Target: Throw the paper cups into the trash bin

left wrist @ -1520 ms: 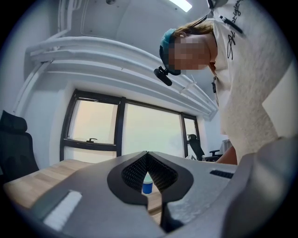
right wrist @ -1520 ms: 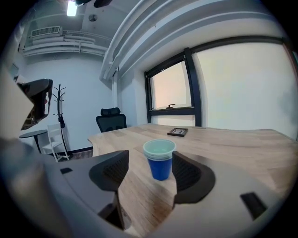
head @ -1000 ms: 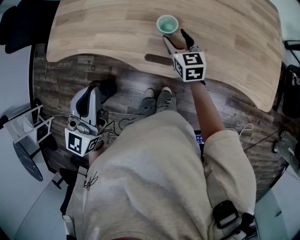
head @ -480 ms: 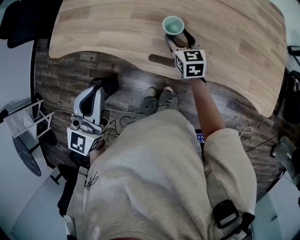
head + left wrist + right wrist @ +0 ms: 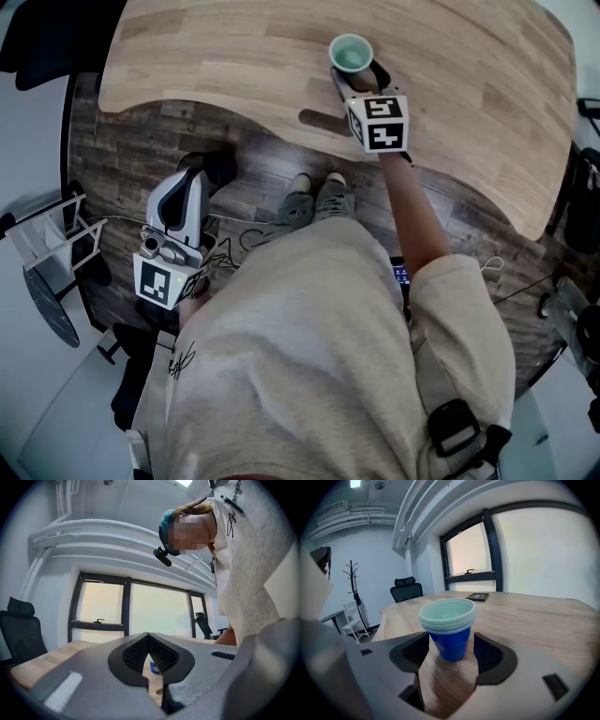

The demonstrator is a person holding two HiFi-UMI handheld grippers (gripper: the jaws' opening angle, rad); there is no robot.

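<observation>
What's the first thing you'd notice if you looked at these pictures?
The stack of blue paper cups with pale green insides catches the eye first. It stands on the wooden table, right between the open jaws of the right gripper. Next comes the left gripper, shut and empty, held low beside the person above the dark floor.

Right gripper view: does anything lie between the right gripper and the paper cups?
Nothing. That view shows the paper cups standing between the open jaws of the right gripper, with only bare table in front of them.
</observation>
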